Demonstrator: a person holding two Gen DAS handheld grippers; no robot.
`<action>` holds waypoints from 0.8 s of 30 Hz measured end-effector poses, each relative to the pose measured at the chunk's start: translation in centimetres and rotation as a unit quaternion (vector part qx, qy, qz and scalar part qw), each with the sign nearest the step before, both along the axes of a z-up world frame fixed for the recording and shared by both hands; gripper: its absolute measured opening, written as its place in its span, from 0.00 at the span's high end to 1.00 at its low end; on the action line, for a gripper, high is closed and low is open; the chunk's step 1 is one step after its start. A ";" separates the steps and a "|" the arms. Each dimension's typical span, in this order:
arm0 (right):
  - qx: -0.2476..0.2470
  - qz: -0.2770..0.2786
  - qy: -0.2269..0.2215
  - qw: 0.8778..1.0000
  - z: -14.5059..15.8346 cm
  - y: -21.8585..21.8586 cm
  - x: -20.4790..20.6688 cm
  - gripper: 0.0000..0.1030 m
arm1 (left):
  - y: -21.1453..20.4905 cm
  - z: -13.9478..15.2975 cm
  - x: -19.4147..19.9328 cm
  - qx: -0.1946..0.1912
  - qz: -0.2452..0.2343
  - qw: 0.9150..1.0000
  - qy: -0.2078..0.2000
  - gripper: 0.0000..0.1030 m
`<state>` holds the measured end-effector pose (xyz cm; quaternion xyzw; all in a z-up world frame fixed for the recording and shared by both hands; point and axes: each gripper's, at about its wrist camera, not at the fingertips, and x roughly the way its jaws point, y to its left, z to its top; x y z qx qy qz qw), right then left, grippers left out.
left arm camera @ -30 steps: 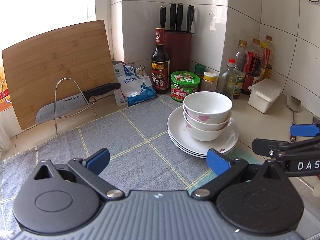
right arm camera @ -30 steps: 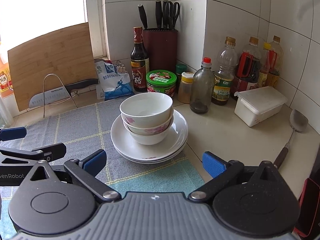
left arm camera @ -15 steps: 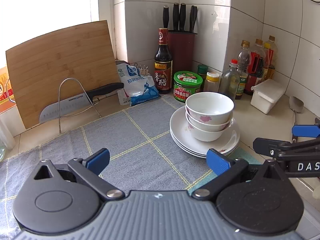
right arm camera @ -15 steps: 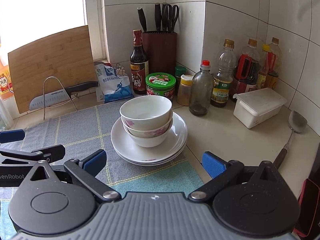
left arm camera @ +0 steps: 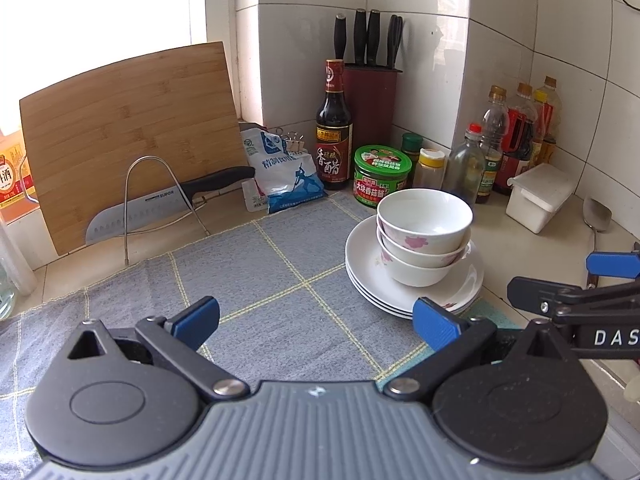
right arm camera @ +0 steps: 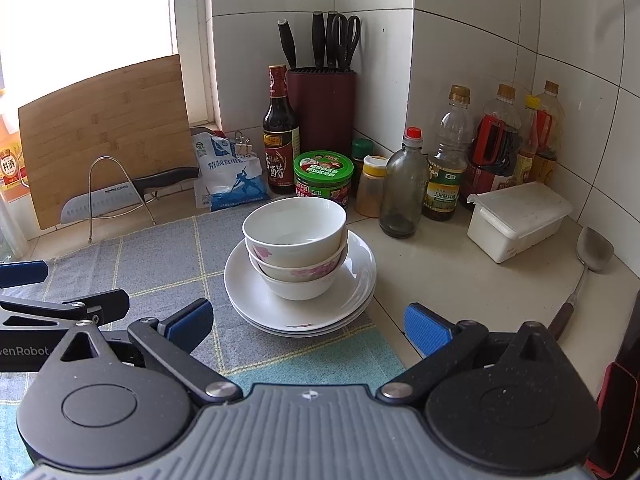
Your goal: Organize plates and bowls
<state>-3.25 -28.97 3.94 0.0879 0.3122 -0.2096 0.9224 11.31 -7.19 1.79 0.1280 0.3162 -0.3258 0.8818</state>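
Three white bowls with pink flowers (left arm camera: 424, 236) (right arm camera: 295, 240) are nested on a stack of white plates (left arm camera: 368, 276) (right arm camera: 256, 300) at the right edge of a grey checked cloth (left arm camera: 280, 280) (right arm camera: 160, 256). My left gripper (left arm camera: 316, 320) is open over the cloth, with the stack just beyond its right finger. My right gripper (right arm camera: 309, 322) is open, a little short of the stack's near rim. Neither holds anything. Each gripper shows at the edge of the other's view.
A bamboo cutting board (left arm camera: 128, 136) and a knife on a wire rack (left arm camera: 160, 204) stand at the back left. A salt bag (left arm camera: 284, 172), vinegar bottle (left arm camera: 334, 128), knife block (right arm camera: 322, 100), green-lidded jar (right arm camera: 323, 178), oil bottles (right arm camera: 446, 160), white box (right arm camera: 516, 216) and a ladle (right arm camera: 588, 264) crowd the corner.
Both grippers have drawn back slightly and risen, so the stack sits a little farther off and lower in each view. The bowls and plates have not moved.
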 end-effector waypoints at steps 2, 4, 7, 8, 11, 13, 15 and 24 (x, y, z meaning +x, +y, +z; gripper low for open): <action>0.000 0.000 0.001 1.000 0.0 0.0 0.1 0.00 | 0.0 0.0 0.0 0.000 0.001 1.000 0.001 0.01; 0.000 0.001 0.000 1.000 0.0 0.1 0.1 0.00 | 0.1 0.0 0.1 0.000 0.002 1.000 0.003 0.01; -0.001 0.001 0.001 1.000 0.0 0.1 0.1 0.00 | 0.1 0.0 0.1 0.001 0.004 1.000 0.005 0.01; -0.004 0.000 0.002 1.000 0.0 0.2 0.1 0.00 | 0.1 0.0 0.1 0.002 0.005 1.000 0.006 0.01; -0.004 0.000 0.001 1.000 0.1 0.2 0.2 0.00 | 0.1 0.0 0.2 0.001 0.005 1.000 0.006 0.01; -0.004 0.001 0.001 1.000 0.1 0.2 0.2 0.00 | 0.1 0.0 0.2 0.000 0.005 1.000 0.006 0.01; -0.005 0.001 0.000 1.000 0.1 0.2 0.2 0.00 | 0.1 0.0 0.2 0.000 0.005 1.000 0.006 0.01; -0.004 0.001 0.000 1.000 0.1 0.2 0.3 0.00 | 0.2 0.0 0.3 0.003 0.008 1.000 0.006 0.01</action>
